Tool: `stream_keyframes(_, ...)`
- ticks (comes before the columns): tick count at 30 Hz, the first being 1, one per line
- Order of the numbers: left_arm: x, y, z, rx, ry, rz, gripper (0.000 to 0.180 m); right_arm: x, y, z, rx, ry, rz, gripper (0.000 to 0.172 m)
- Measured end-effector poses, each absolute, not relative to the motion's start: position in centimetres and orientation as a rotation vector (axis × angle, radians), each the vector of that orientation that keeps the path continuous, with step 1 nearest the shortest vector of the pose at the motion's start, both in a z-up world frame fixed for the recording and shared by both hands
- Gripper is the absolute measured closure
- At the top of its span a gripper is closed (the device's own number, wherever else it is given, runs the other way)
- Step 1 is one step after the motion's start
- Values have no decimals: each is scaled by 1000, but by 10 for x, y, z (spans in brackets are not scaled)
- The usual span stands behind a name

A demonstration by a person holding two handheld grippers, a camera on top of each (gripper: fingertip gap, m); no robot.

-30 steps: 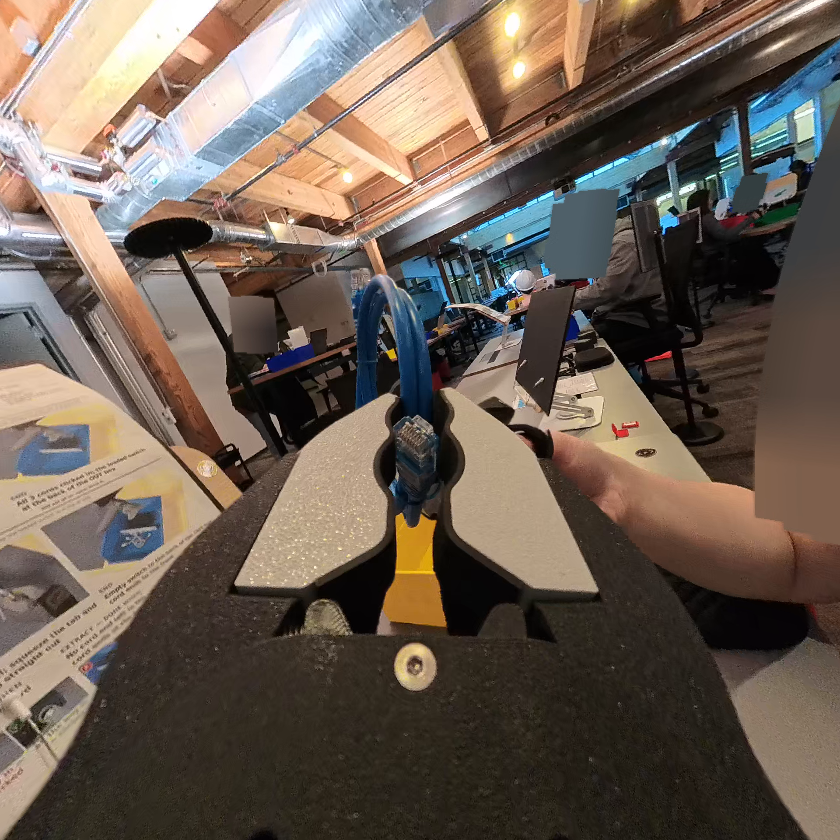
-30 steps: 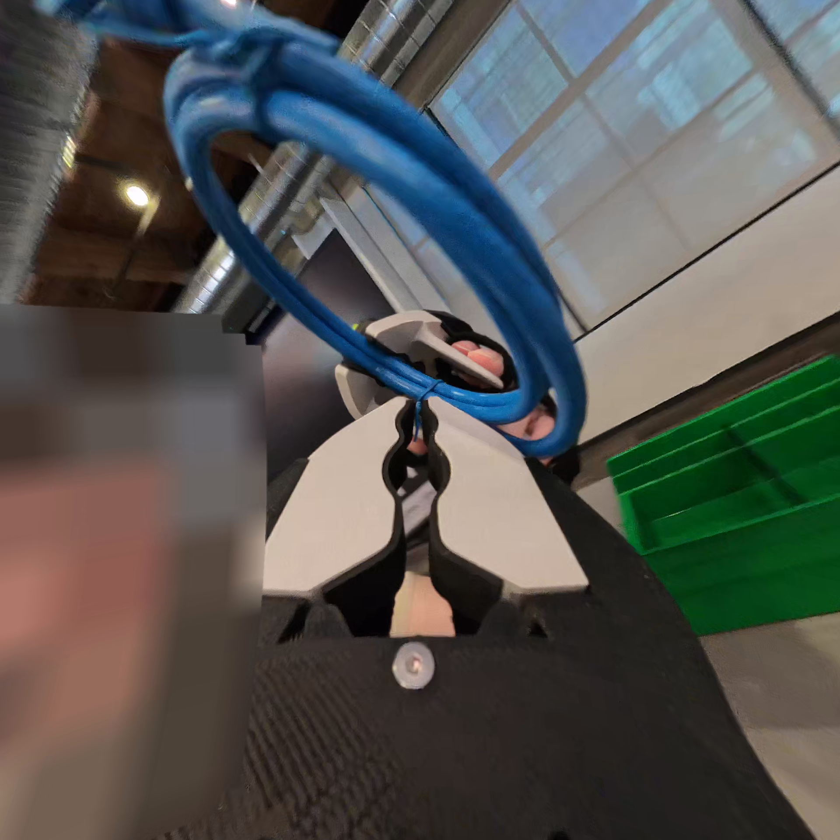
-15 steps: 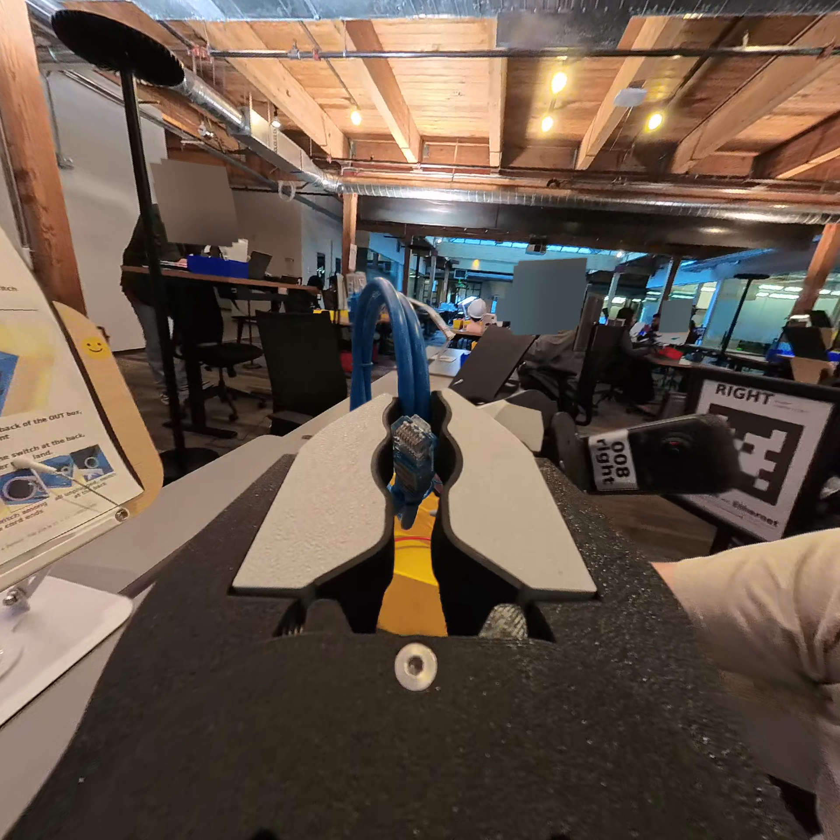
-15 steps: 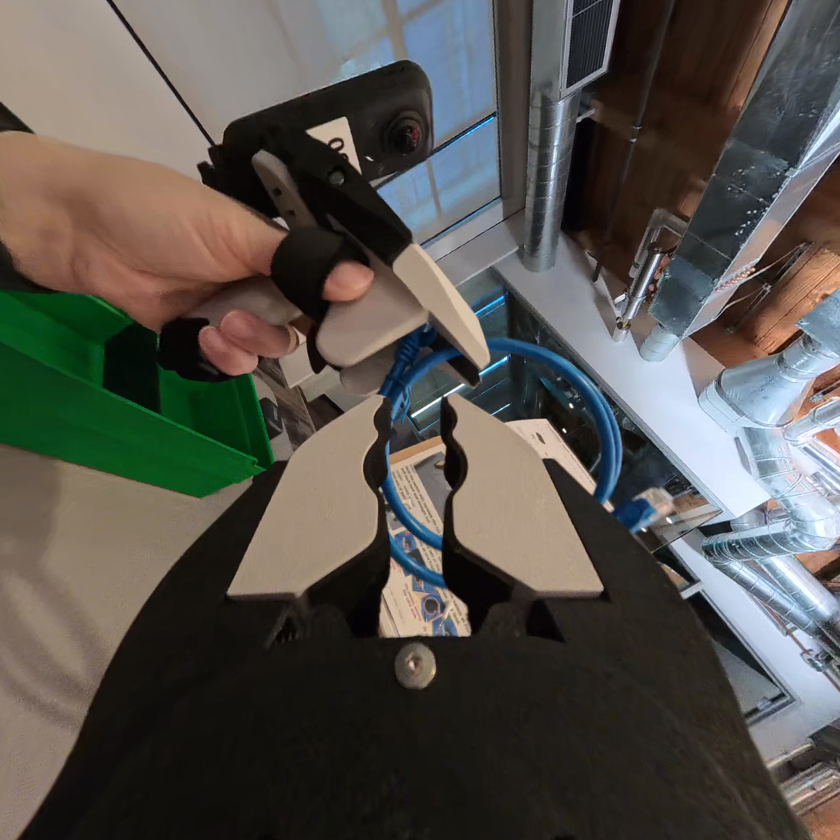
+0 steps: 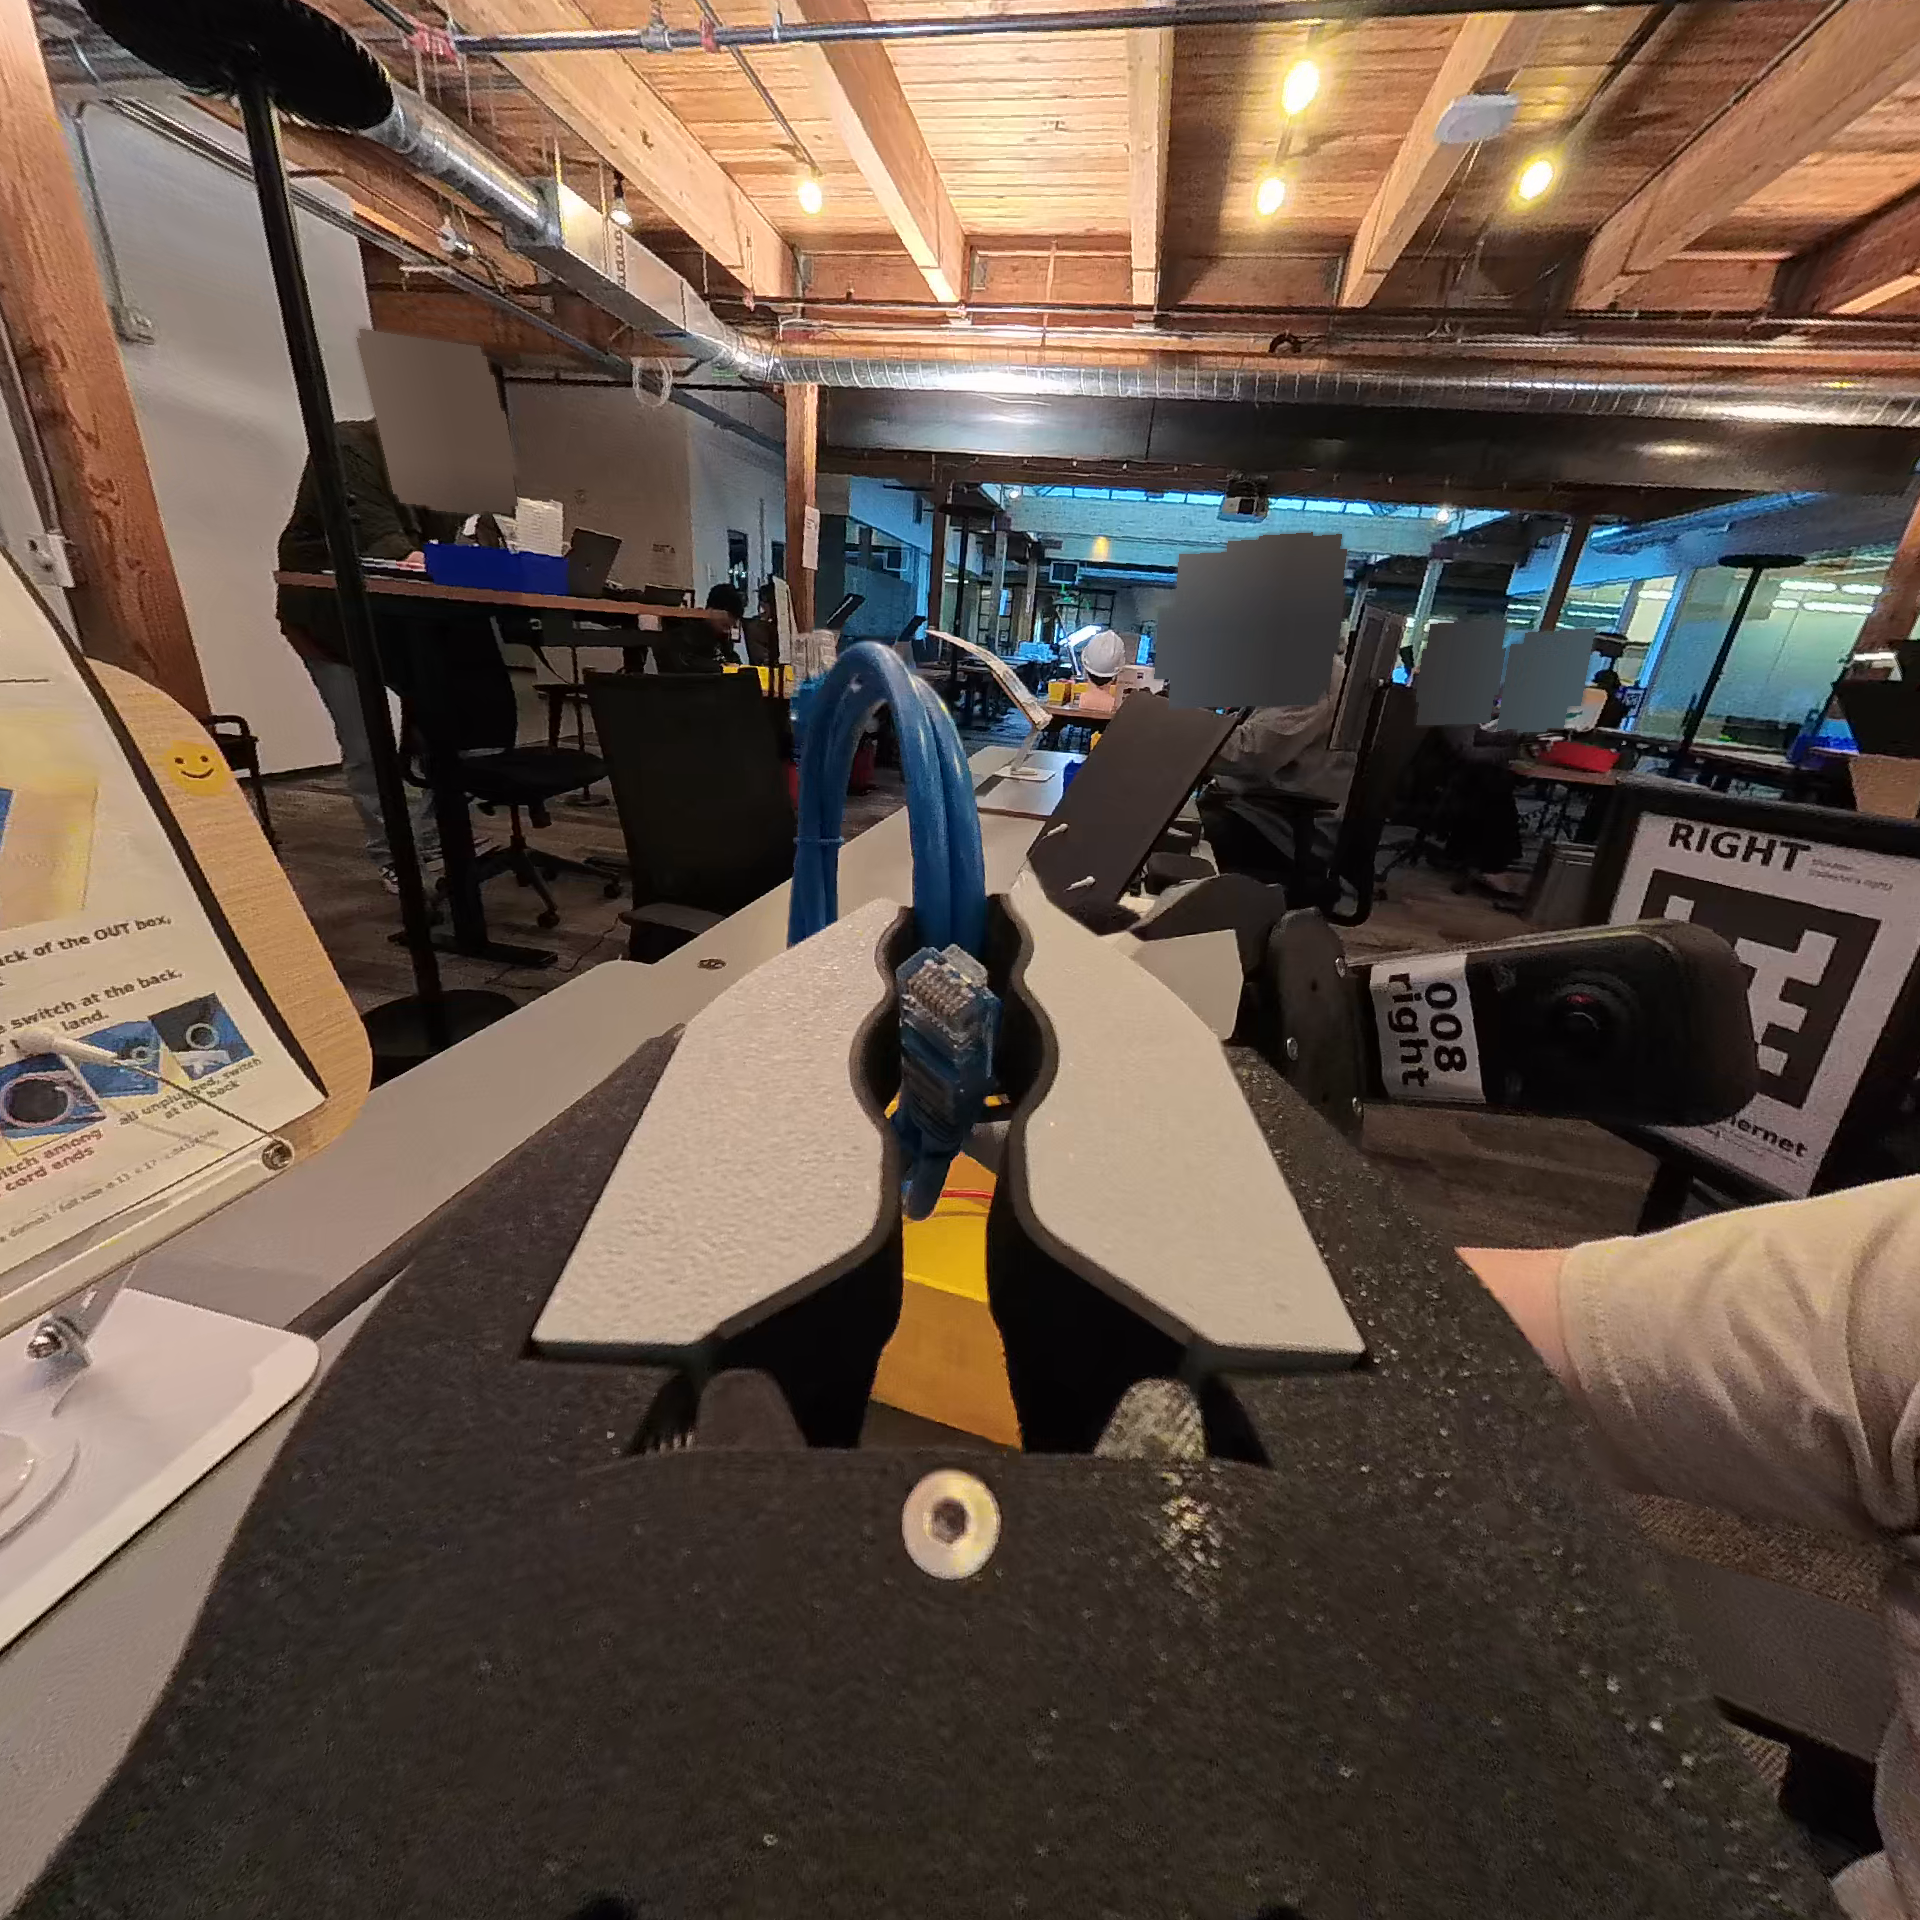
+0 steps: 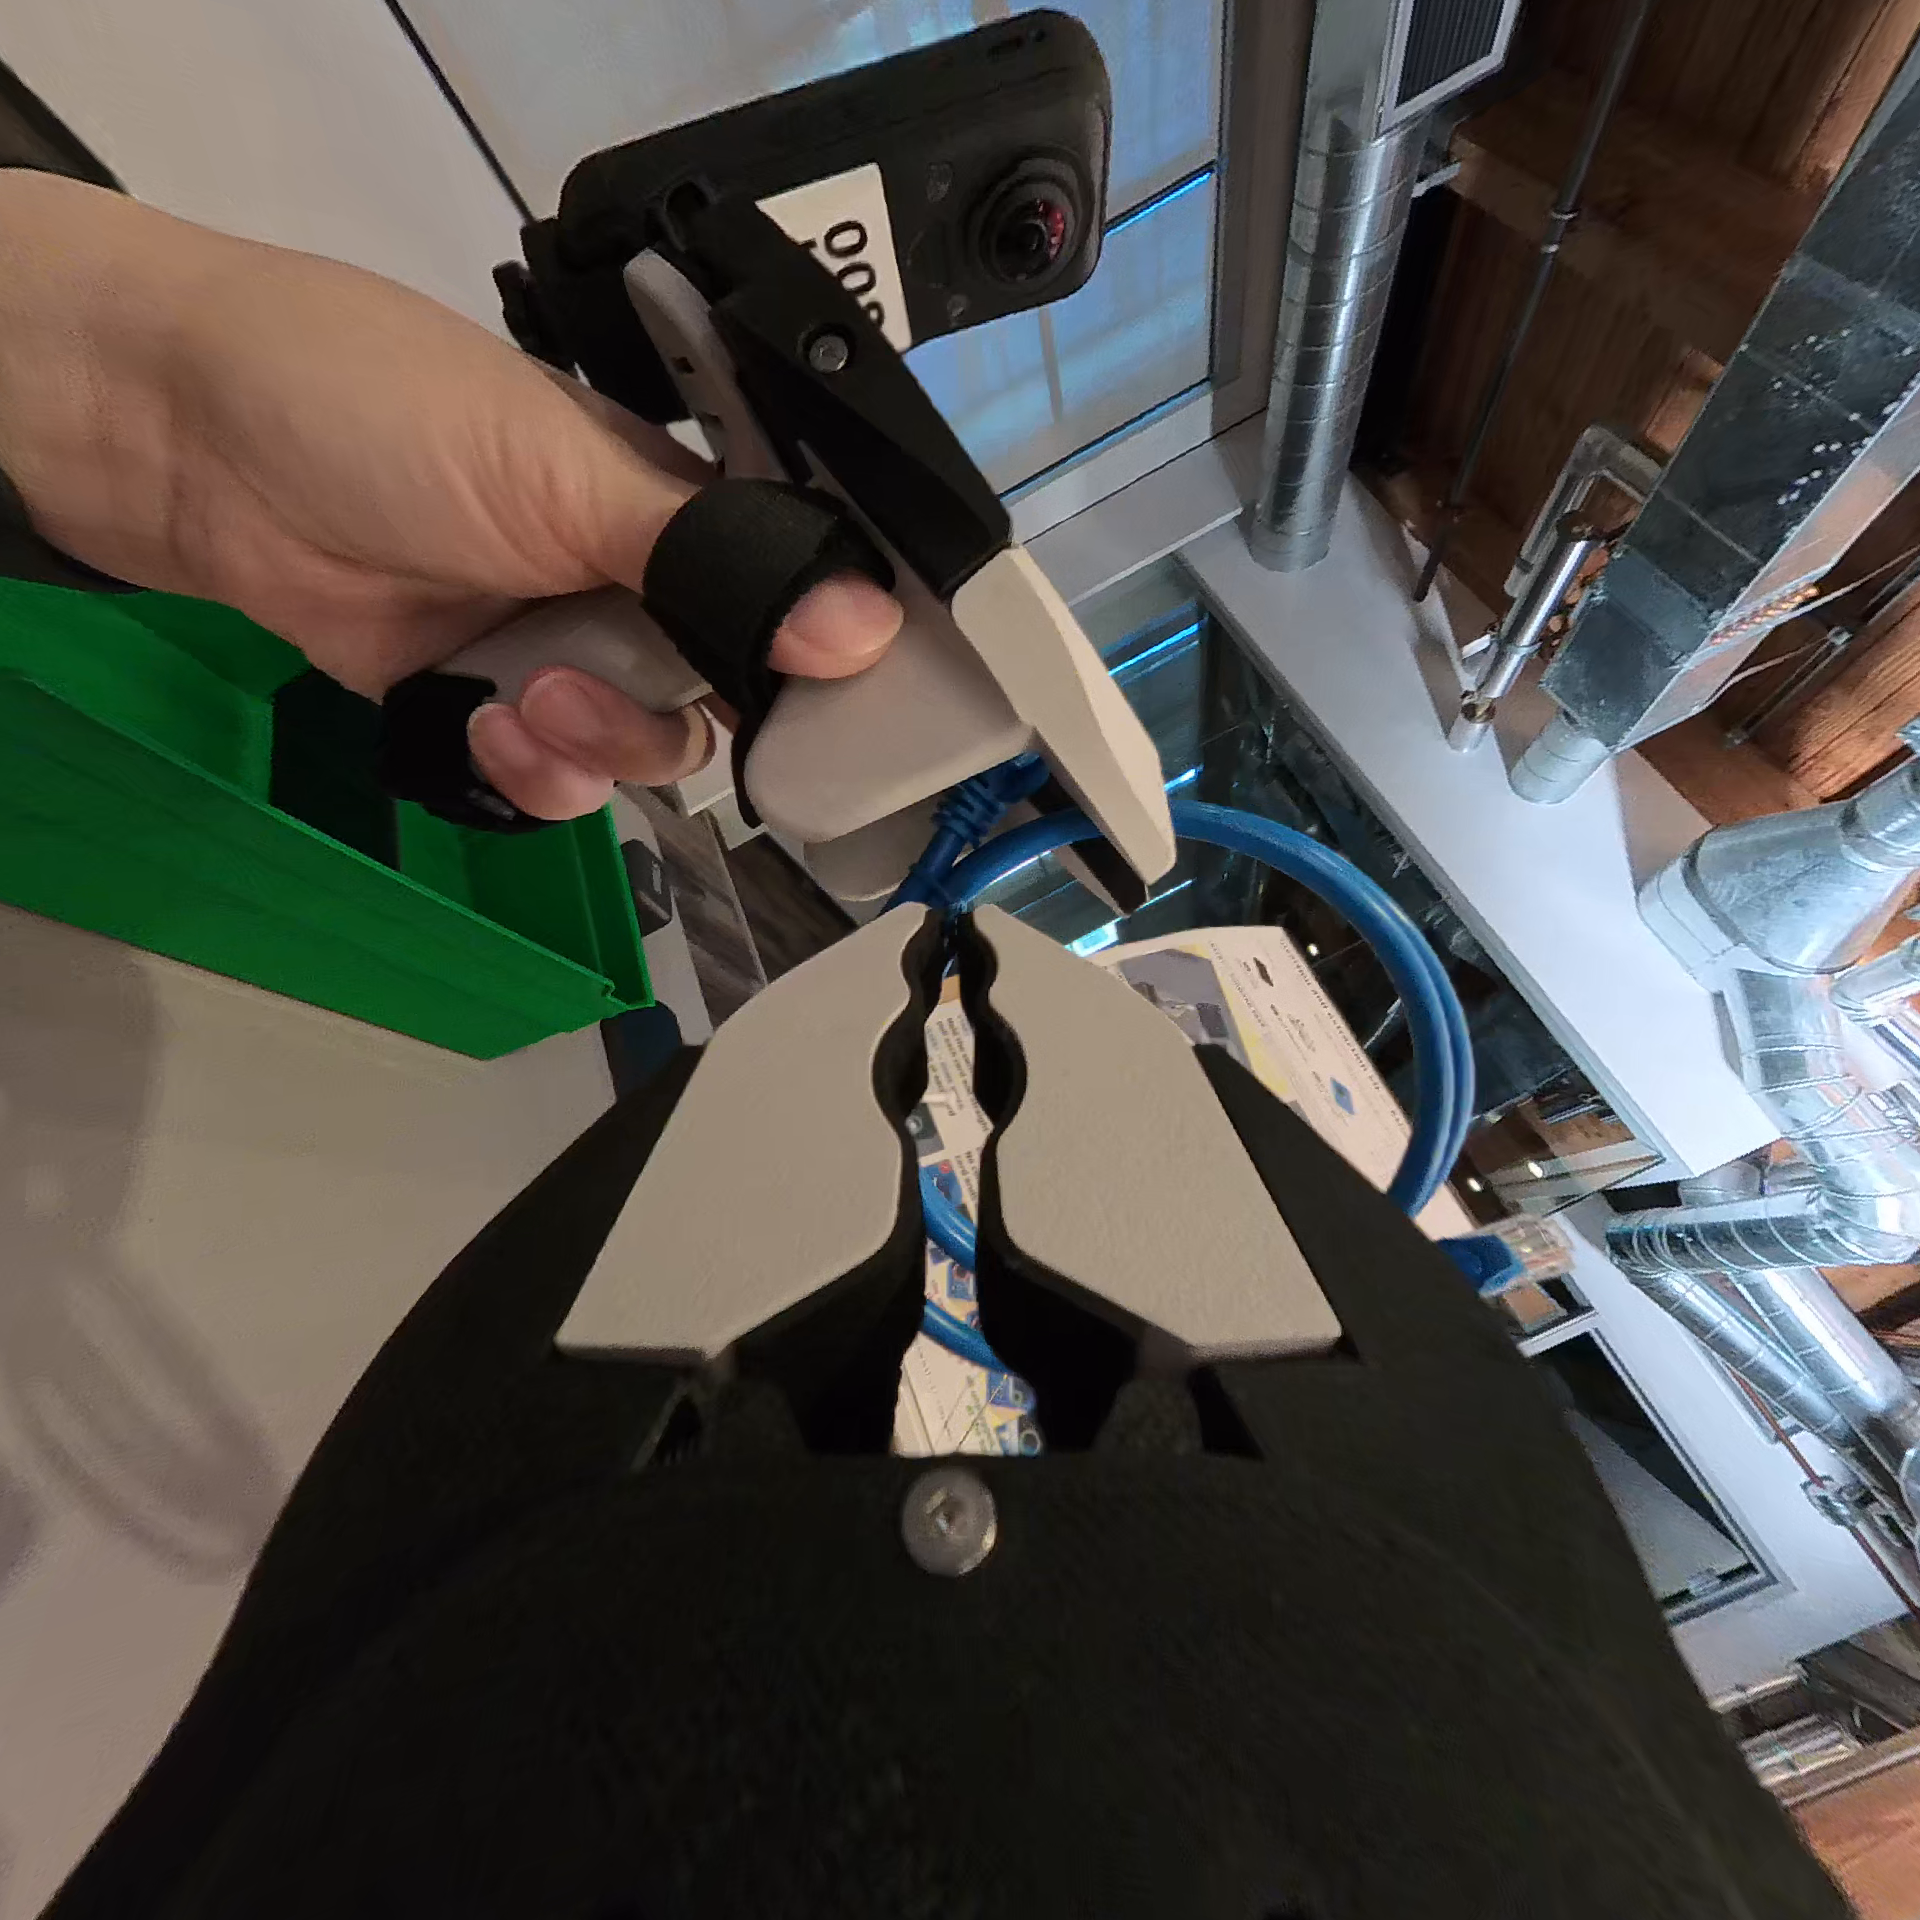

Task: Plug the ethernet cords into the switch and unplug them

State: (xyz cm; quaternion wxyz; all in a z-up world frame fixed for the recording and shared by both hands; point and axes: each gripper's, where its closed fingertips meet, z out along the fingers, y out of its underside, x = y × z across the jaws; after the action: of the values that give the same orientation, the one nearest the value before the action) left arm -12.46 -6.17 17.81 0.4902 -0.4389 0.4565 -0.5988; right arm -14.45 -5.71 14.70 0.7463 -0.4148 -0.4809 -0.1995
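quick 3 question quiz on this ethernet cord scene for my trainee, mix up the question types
1. Multiple choice: what is the left claw clamped on?
A. a red cable
B. a blue ethernet plug
C. nothing
2. True or false: in the right wrist view, the blue cord is bundled in a loop rather than stretched out straight.
3. Fill in: the bin behind the left hand is ___ in colour.

Key: 1 B; 2 true; 3 green
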Motion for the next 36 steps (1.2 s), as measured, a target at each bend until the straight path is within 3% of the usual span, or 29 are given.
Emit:
stream_keyframes(4, -122, -62, 175, -1052, 1144, -1409, 168, -145, -56, 142, -1046, -1062, -212, 169)
stream_keyframes(13, -142, -80, 188, -784, 1238, -1217, 168, -164, -68, 156, -1352, -713, 1111, 169)
stream_keyframes(22, -155, -91, 193, -618, 1269, -1071, 168, -173, -74, 163, -1169, -210, 2349, 168)
stream_keyframes(24, -156, -88, 193, -627, 1269, -1049, 168, -175, -72, 163, -1095, -130, 2467, 168)
stream_keyframes(29, -156, -79, 196, -696, 1233, -1060, 168, -174, -65, 163, -1138, -317, 1952, 160)
stream_keyframes(32, -160, -67, 202, -775, 1155, -1105, 168, -161, -56, 164, -1151, -506, 1366, 146)
stream_keyframes(36, -160, -55, 202, -928, 1091, -1300, 169, -144, -59, 165, -954, -767, 361, 144)
